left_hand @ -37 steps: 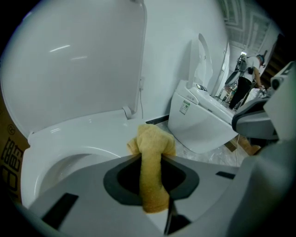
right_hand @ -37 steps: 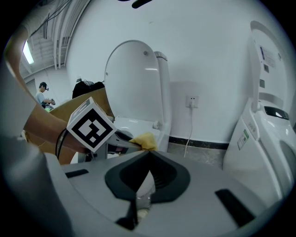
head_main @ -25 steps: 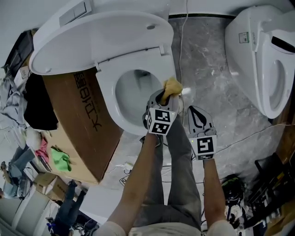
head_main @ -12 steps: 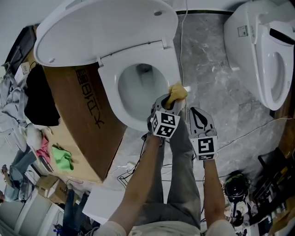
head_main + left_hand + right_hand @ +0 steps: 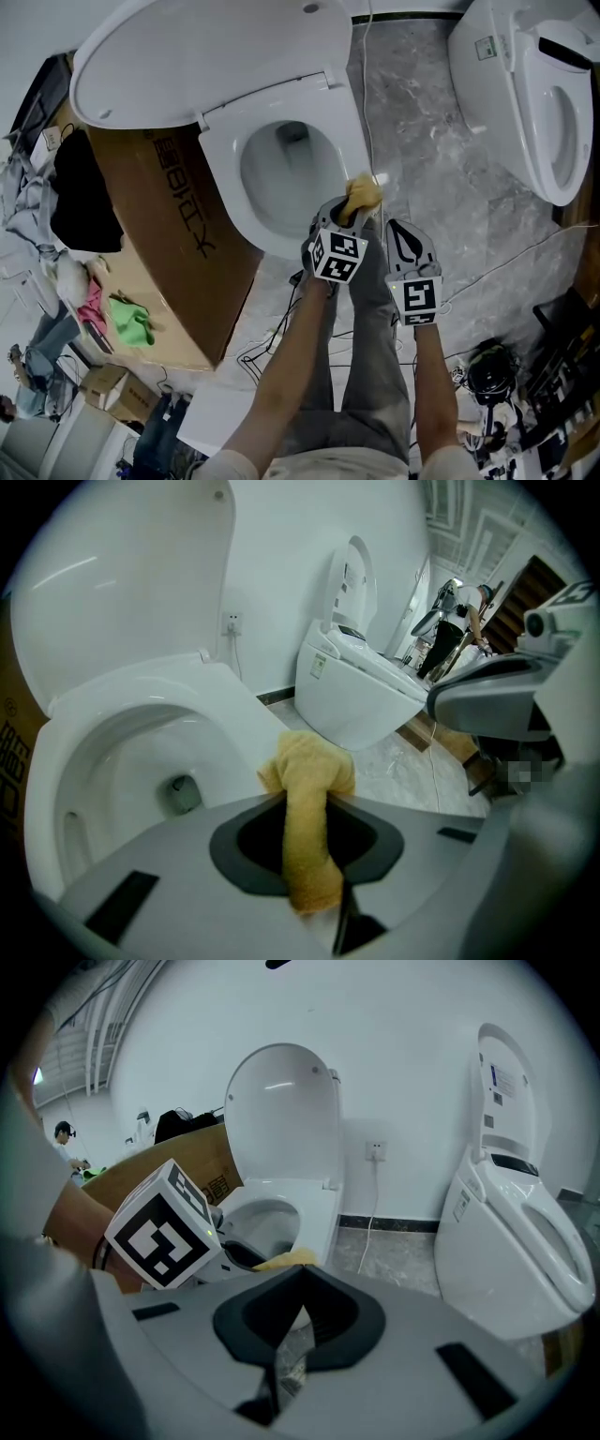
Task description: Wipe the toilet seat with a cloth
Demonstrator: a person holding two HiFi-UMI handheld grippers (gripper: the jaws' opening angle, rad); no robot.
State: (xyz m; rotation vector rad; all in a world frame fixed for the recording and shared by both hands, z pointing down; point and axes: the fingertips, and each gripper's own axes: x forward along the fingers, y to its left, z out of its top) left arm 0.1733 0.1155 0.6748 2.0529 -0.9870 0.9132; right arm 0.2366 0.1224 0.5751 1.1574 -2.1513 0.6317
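Observation:
A white toilet stands with its lid (image 5: 206, 52) raised and its seat (image 5: 225, 192) down around the bowl. My left gripper (image 5: 349, 214) is shut on a yellow cloth (image 5: 363, 193) (image 5: 305, 799), whose bunched end hangs at the seat's front right corner (image 5: 239, 710). Whether the cloth touches the seat I cannot tell. My right gripper (image 5: 403, 234) hovers just right of the left one, over the floor, with its jaws closed and nothing in them. In the right gripper view the cloth (image 5: 281, 1260) and the left gripper's marker cube (image 5: 161, 1229) sit before the toilet (image 5: 281, 1206).
A second white toilet (image 5: 530, 103) stands to the right on the grey marble floor (image 5: 422, 141). A large cardboard box (image 5: 164, 253) leans against the first toilet's left side. Cables (image 5: 375, 84) run over the floor, and clothes and clutter (image 5: 122, 323) lie at the left.
The left gripper and cloth have slid from the seat's right rim towards its front right corner. The right gripper has stayed beside it. The head view has shifted a little.

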